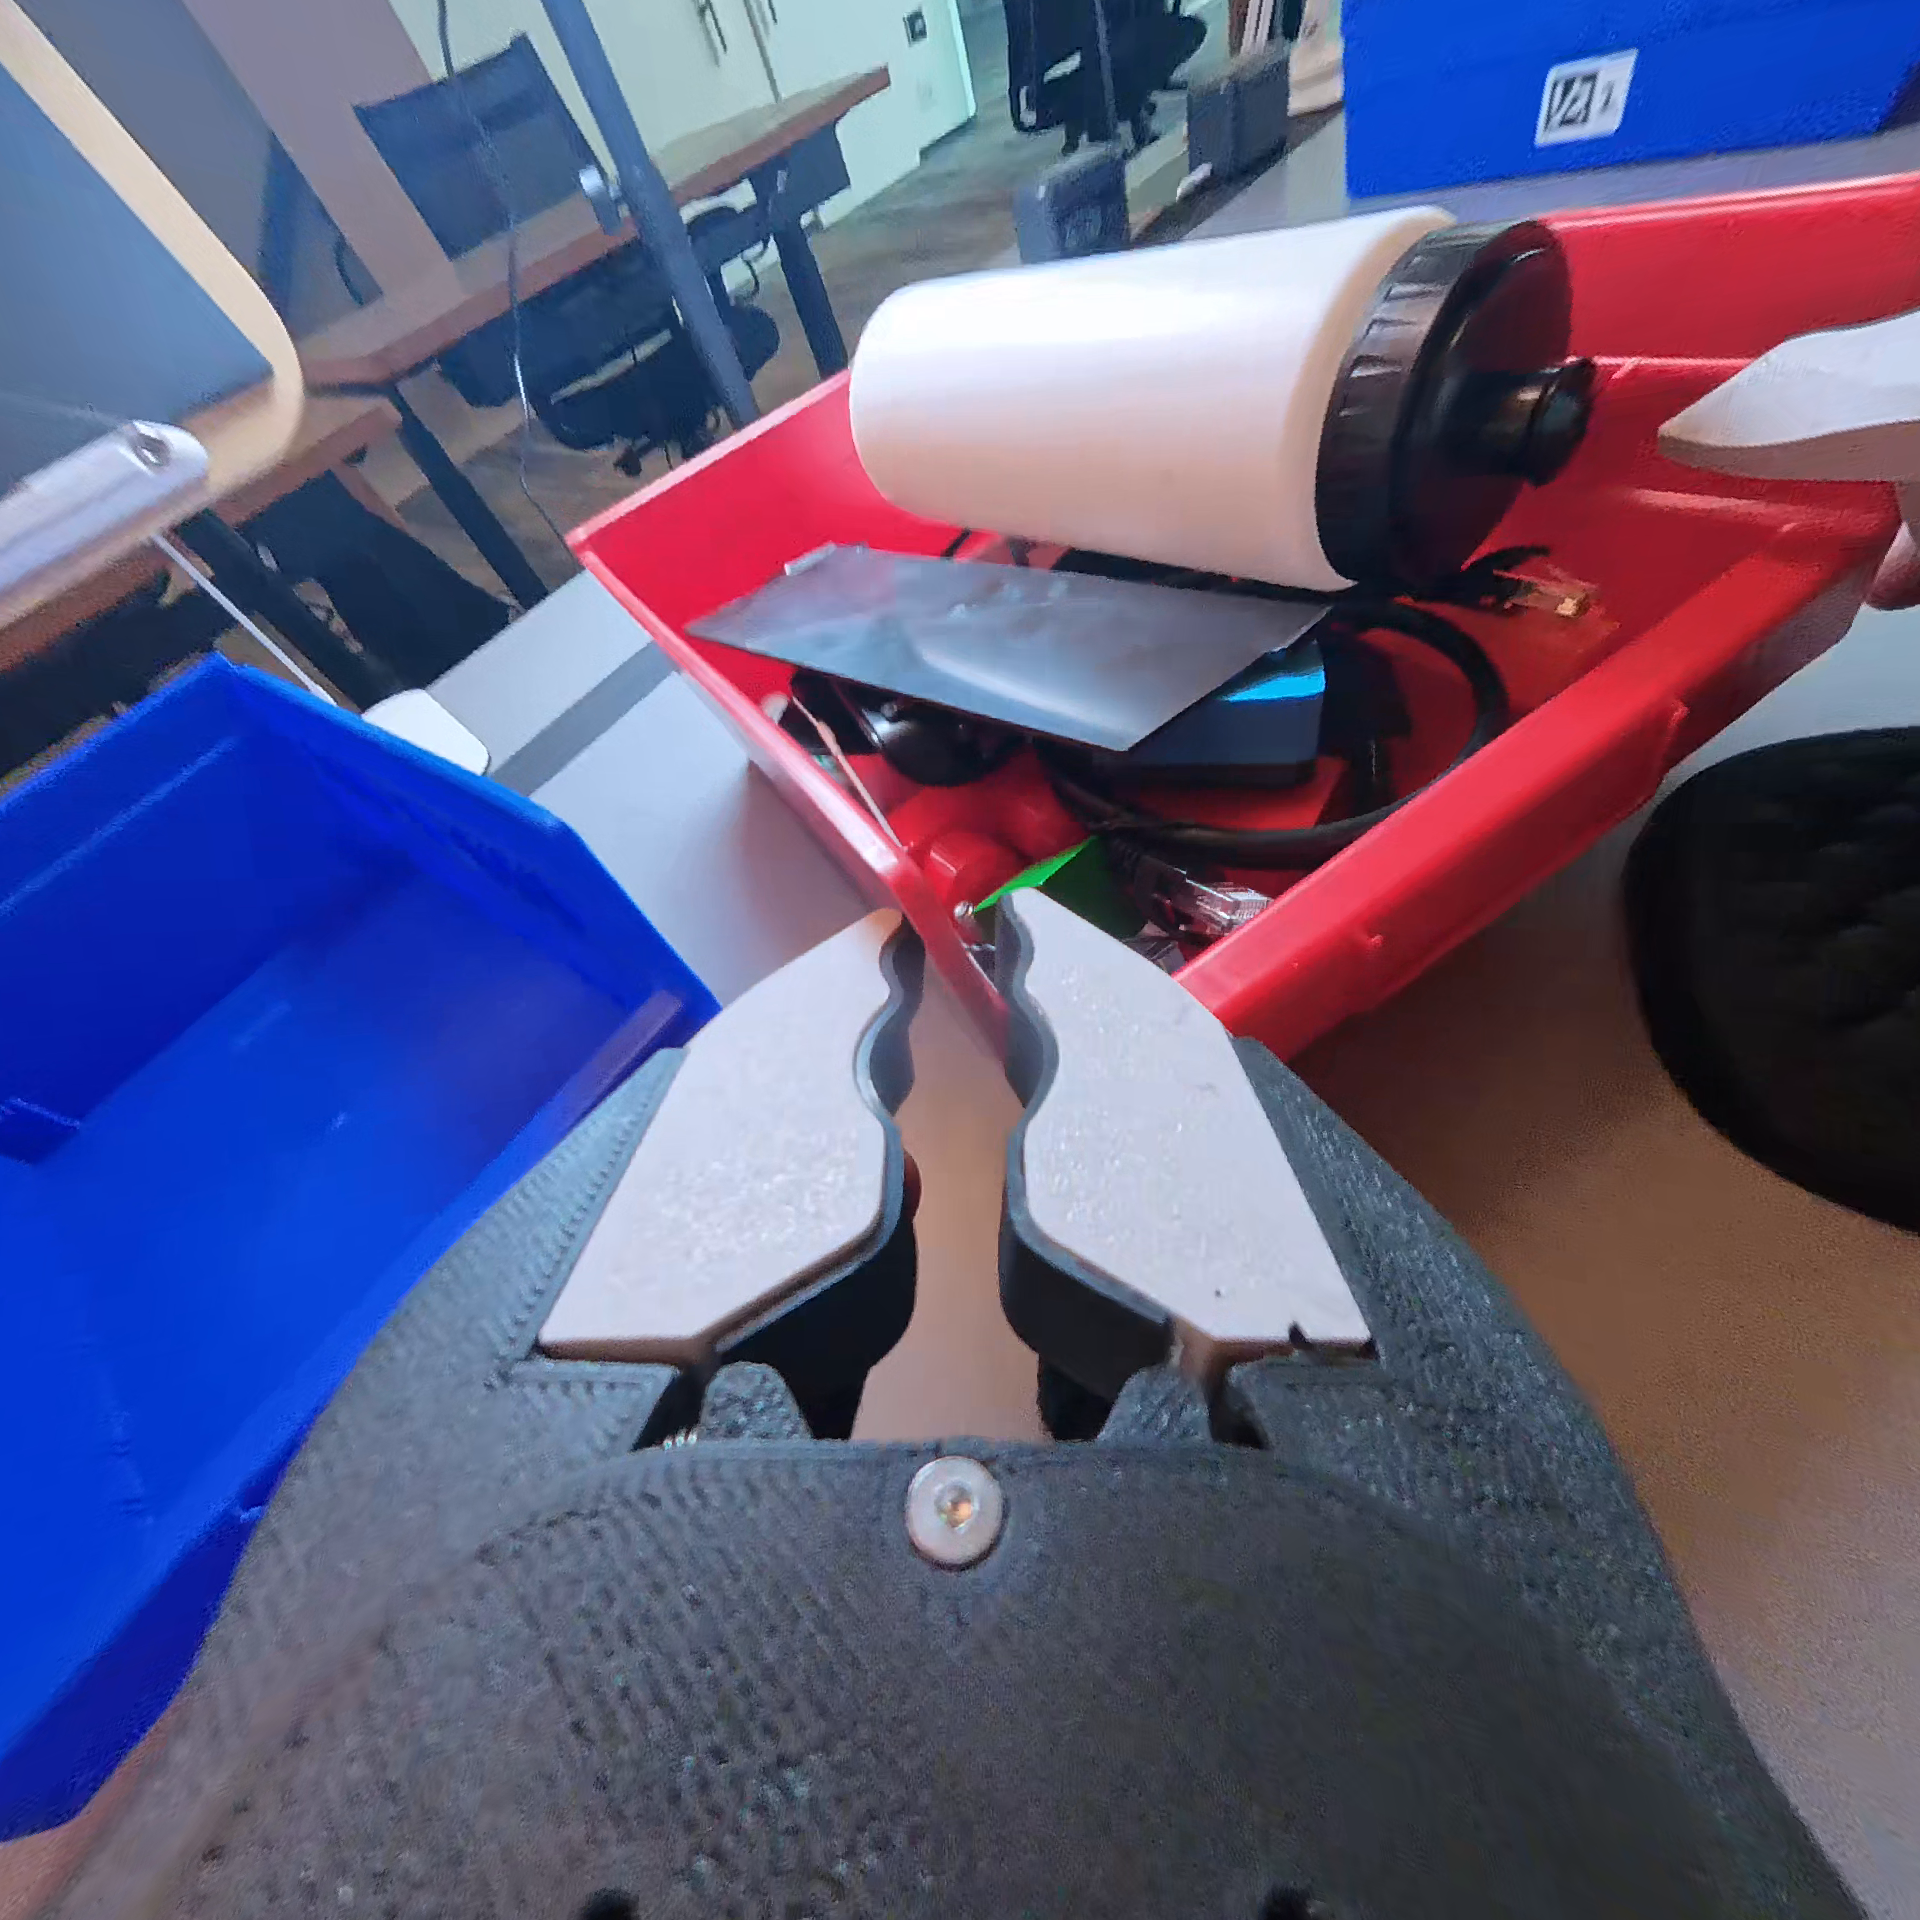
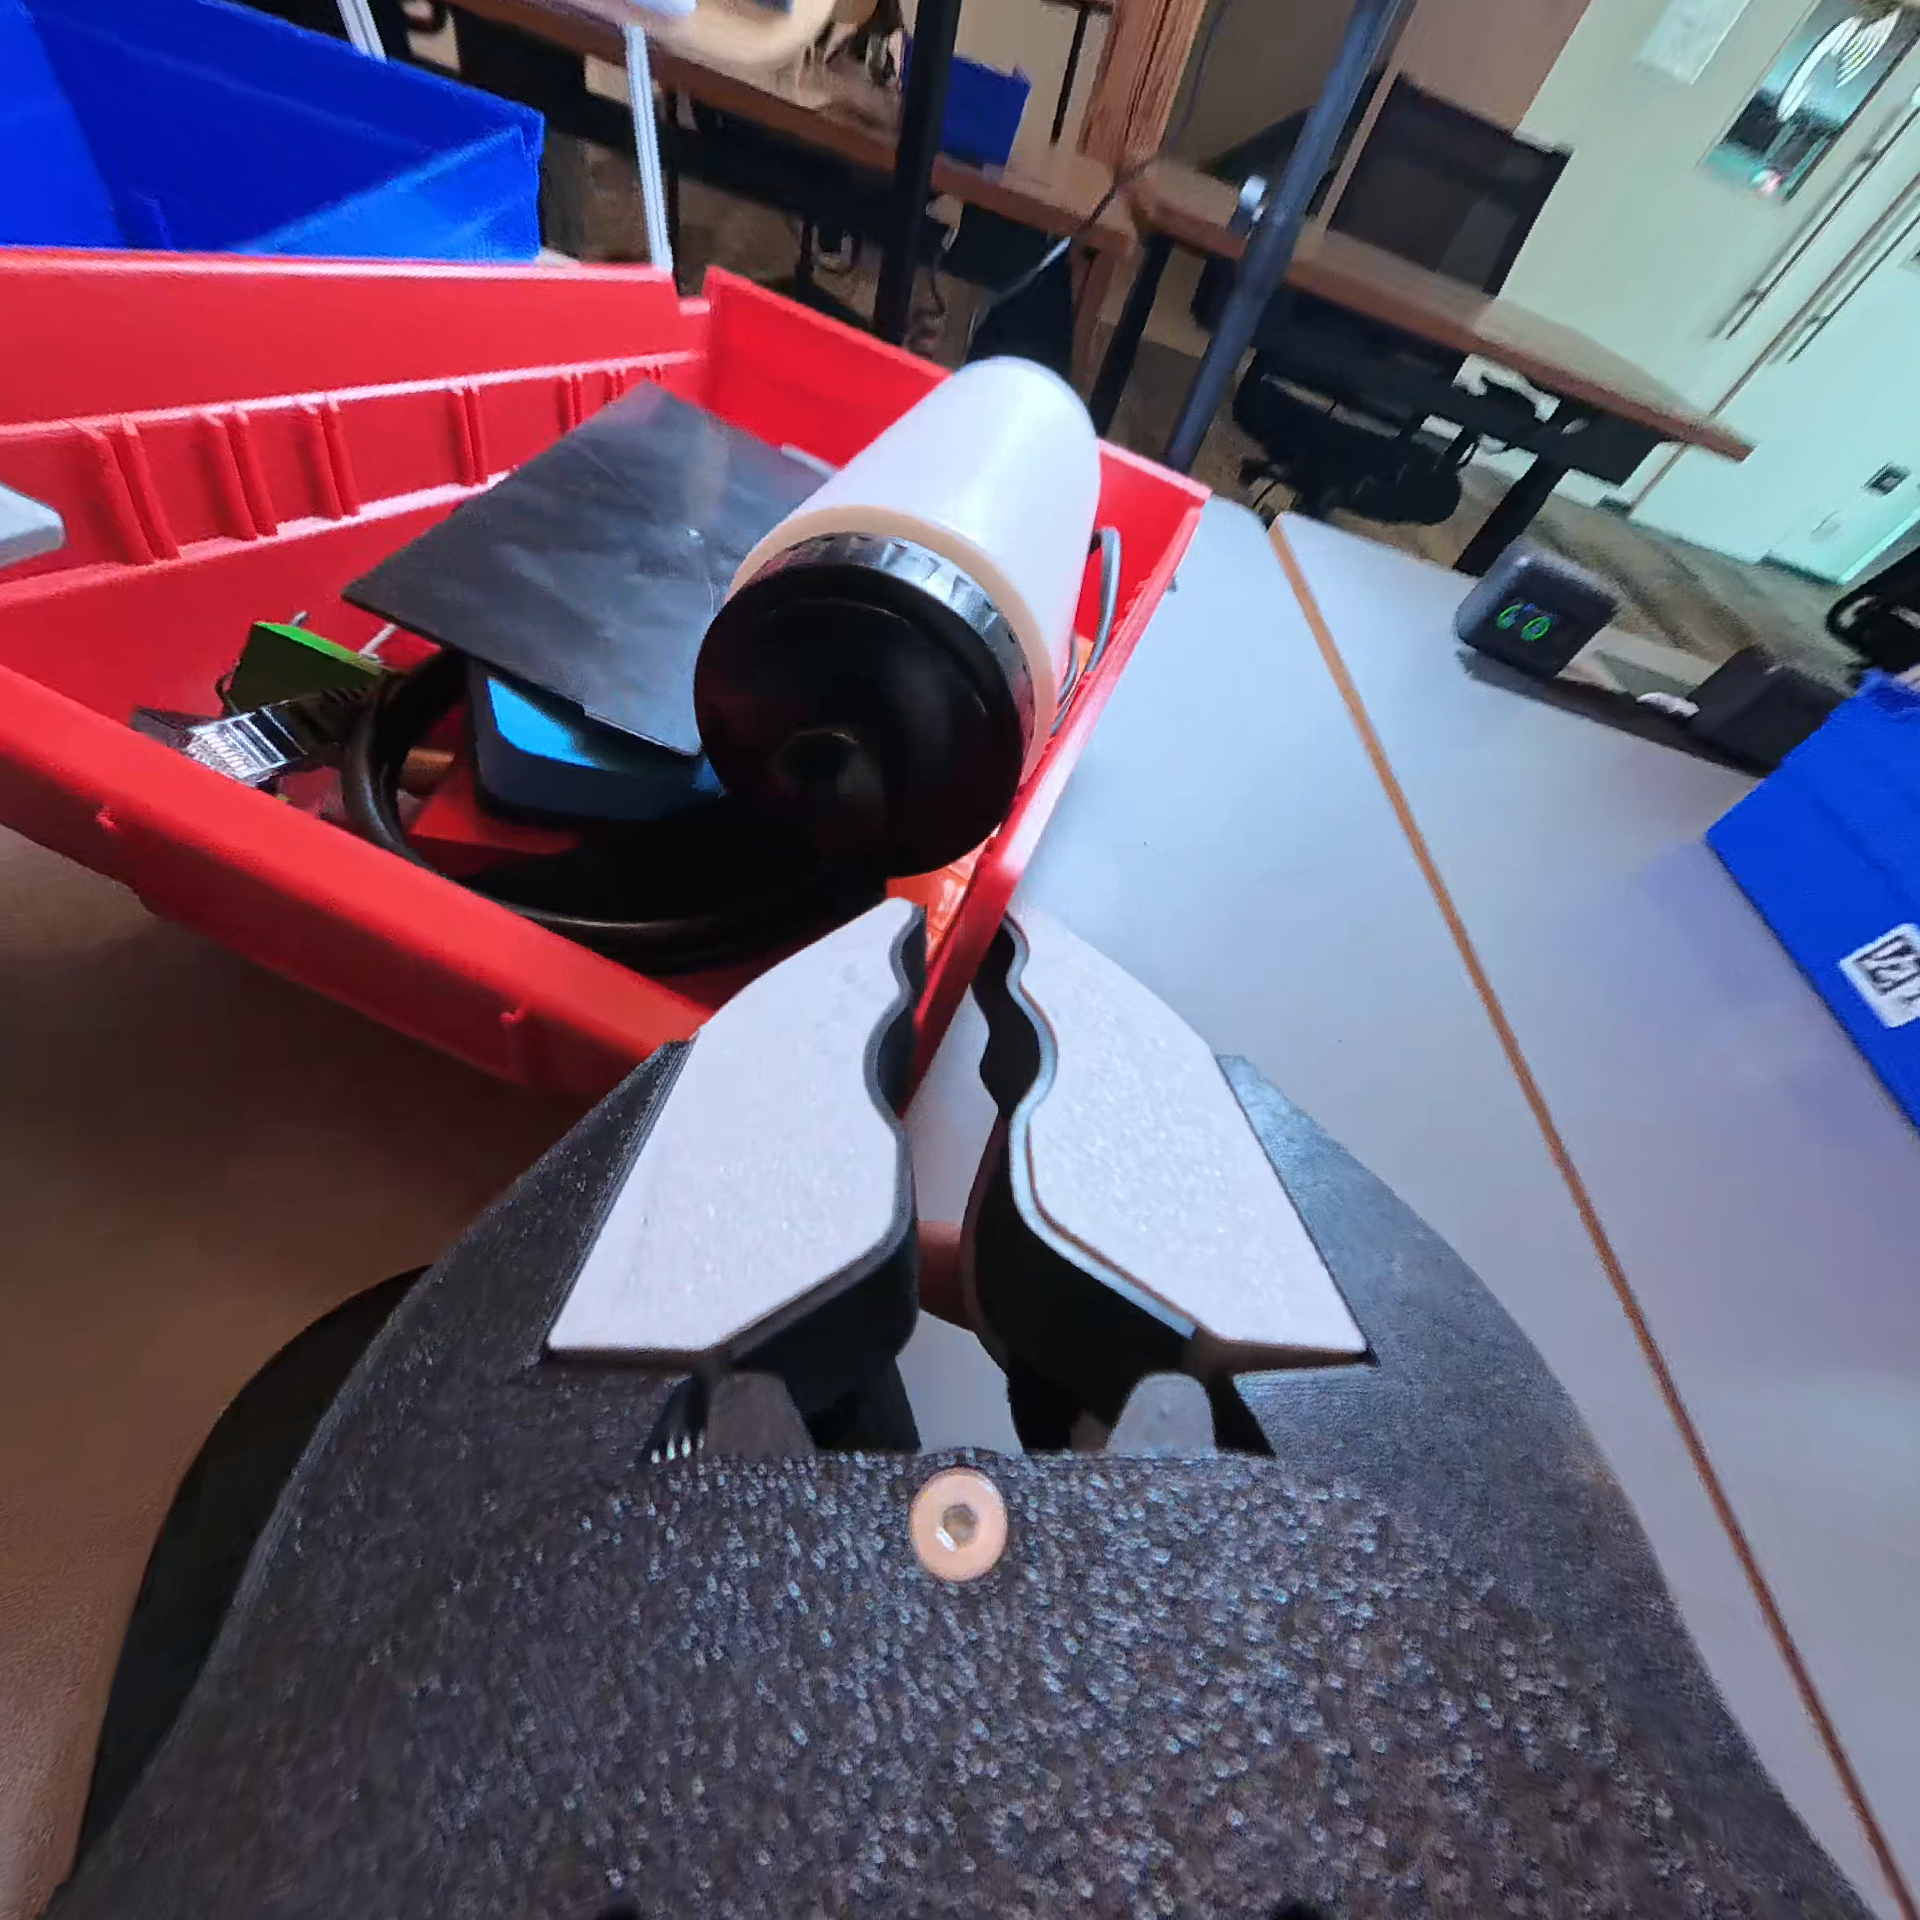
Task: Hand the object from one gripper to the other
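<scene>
While both grippers are hovering low at the near rim of the red bin (image 1: pixel 1403 966), neither is holding anything. The left gripper (image 1: pixel 951 920) is pointing at one near corner of the bin, its grey fingers (image 1: pixel 748 1143) drawn to a narrow gap with only the bin's edge and table showing between them. The right gripper (image 2: pixel 961 920) is sitting at the opposite end, its jaws likewise nearly together, straddling the bin's end wall without clamping it; its fingertip is also showing at the right edge of the left wrist view, just beside the bottle's cap.

Lying on its side atop the bin's clutter is the white bottle (image 1: pixel 1101 395), a smooth cylinder with a ribbed black screw cap (image 1: pixel 1455 405) and a small spout, the cap end facing the right gripper. Beneath it are resting a dark flat sheet (image 1: pixel 997 644), a black coiled network cable (image 1: pixel 1434 727) with clear plugs, a blue-and-black box and a green piece.

Sitting on a grey table (image 2: pixel 1299 831), the bin is flanked by an empty blue bin (image 1: pixel 260 1039) on the left gripper's side. A round black pad (image 1: pixel 1787 966) is lying near the bin. Desks and office chairs are filling the room behind.
</scene>
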A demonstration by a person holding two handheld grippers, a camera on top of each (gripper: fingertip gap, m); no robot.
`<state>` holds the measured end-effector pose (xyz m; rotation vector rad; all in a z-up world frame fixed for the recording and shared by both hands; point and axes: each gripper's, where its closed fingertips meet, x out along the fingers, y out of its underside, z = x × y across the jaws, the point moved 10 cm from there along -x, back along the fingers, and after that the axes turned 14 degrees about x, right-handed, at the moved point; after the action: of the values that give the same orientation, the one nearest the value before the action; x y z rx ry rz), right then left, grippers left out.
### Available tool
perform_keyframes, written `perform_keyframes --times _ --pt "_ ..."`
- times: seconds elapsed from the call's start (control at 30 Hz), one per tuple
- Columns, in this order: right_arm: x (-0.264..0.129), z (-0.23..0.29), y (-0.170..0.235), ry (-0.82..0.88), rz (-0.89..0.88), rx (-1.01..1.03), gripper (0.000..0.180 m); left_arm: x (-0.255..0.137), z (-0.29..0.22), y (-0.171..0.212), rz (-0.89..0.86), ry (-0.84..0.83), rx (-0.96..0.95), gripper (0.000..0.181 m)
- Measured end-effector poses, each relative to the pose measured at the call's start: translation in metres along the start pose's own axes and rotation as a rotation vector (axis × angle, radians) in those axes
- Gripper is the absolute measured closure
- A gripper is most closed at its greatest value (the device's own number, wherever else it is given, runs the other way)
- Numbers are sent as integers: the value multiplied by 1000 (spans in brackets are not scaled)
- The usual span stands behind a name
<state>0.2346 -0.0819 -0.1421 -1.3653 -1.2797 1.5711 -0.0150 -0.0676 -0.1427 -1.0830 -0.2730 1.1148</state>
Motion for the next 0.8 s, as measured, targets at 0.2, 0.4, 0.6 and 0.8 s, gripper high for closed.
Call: perform_keyframes --times 0.2,0.4,0.6,0.8 --pt "-35 10 -22 -8 -93 -42 173 -38 5 -26 -56 -62 92 171" --pt "-70 41 -70 -99 -249 -90 172 -105 28 -51 -127 -205 154 171" --pt "-67 111 -119 -298 -367 -110 171 -190 76 -47 -117 -393 154 171" --pt "-34 209 -138 -529 -383 -135 169 -267 120 -1 -8 -564 160 172"
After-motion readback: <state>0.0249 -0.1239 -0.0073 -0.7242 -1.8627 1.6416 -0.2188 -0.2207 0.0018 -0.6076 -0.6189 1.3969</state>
